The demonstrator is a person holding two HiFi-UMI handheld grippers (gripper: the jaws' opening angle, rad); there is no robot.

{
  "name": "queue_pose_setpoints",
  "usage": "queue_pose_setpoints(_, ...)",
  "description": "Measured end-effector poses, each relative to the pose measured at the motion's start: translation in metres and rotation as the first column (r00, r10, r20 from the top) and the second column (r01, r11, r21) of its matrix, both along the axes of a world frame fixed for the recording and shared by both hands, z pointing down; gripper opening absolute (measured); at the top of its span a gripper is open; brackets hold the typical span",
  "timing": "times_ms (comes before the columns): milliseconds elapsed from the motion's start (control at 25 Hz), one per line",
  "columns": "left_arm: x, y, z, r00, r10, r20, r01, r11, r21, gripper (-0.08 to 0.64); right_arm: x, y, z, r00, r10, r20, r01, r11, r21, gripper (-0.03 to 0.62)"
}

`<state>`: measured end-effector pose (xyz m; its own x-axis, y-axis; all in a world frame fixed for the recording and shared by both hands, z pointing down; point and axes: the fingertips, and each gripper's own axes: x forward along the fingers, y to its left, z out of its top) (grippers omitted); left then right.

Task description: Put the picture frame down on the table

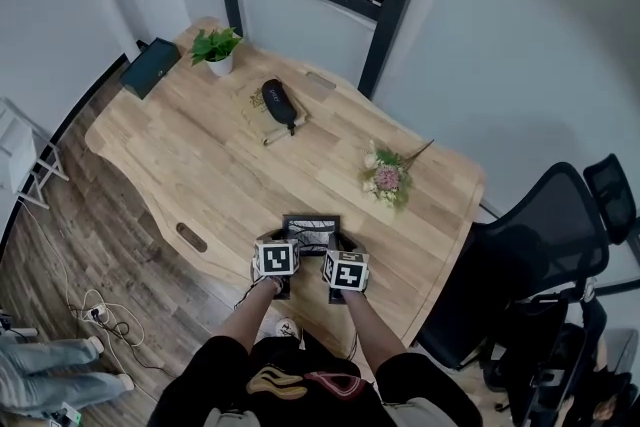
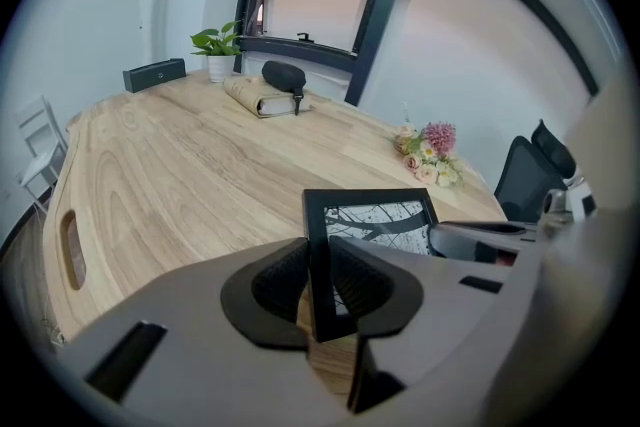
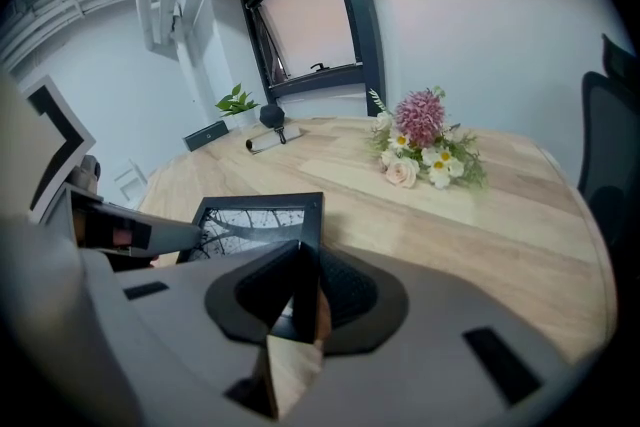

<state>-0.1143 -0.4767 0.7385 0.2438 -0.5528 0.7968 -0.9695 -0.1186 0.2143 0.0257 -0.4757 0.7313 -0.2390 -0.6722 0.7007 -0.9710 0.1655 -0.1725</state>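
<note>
Picture frame (image 2: 370, 225) clamped by its side edges in left claw (image 2: 320, 287) and right claw (image 3: 298, 300), low over the table's (image 1: 190, 165) near edge; contact unconfirmed. Setting down and release outstanding. Flower bouquet (image 1: 388, 177) lies beyond.

picture frame (image 1: 311, 227) | left gripper (image 1: 285, 250), right gripper (image 1: 338, 255) at its near corners | table (image 1: 200, 155) front edge

Wooden table (image 1: 200, 165) bears plant (image 1: 216, 48), notebook (image 2: 252, 99), flowers (image 1: 387, 175), box (image 1: 150, 67).

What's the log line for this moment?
left hand-held gripper: shut on picture frame left edge | right hand-held gripper: shut on right edge | state: held over table, not released
</note>
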Motion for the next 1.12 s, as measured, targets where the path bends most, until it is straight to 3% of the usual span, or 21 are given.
queue_pose_setpoints(400, 0.000, 0.001, 0.017, 1.000, -0.019, 0.018, 0.021, 0.998, -0.062, 0.080, 0.000, 0.001, 0.012, 1.000, 0.013, 0.028, -0.011, 0.998, -0.058, 0.075)
queue_pose_setpoints(880, -0.001, -0.004, 0.019, 1.000, -0.029, 0.000, 0.029, 0.998, -0.062, 0.080, 0.000, -0.001, 0.015, 0.998, 0.035, 0.046, -0.032, 0.998, -0.062, 0.077)
queue_pose_setpoints(960, -0.002, -0.004, 0.019, 0.999, -0.048, -0.016, 0.047, 0.997, -0.057, 0.080, -0.002, 0.000, 0.015, 0.996, 0.033, 0.082, -0.027, 0.997, -0.070, 0.077)
queue_pose_setpoints(1000, -0.002, -0.003, 0.018, 0.998, -0.062, -0.030, 0.060, 0.997, -0.054, 0.081, -0.005, 0.000, 0.015, 0.993, 0.026, 0.117, -0.017, 0.997, -0.077, 0.084)
queue_pose_setpoints(1080, -0.002, -0.004, 0.018, 0.994, -0.085, -0.061, 0.082, 0.995, -0.055, 0.101, -0.010, -0.001, 0.015, 0.983, 0.019, 0.182, -0.003, 0.996, -0.089, 0.198)
queue_pose_setpoints(1120, -0.001, -0.004, 0.017, 0.993, -0.091, -0.074, 0.087, 0.995, -0.057, 0.108, -0.011, -0.001, 0.014, 0.981, 0.024, 0.193, -0.006, 0.996, -0.092, 0.206)
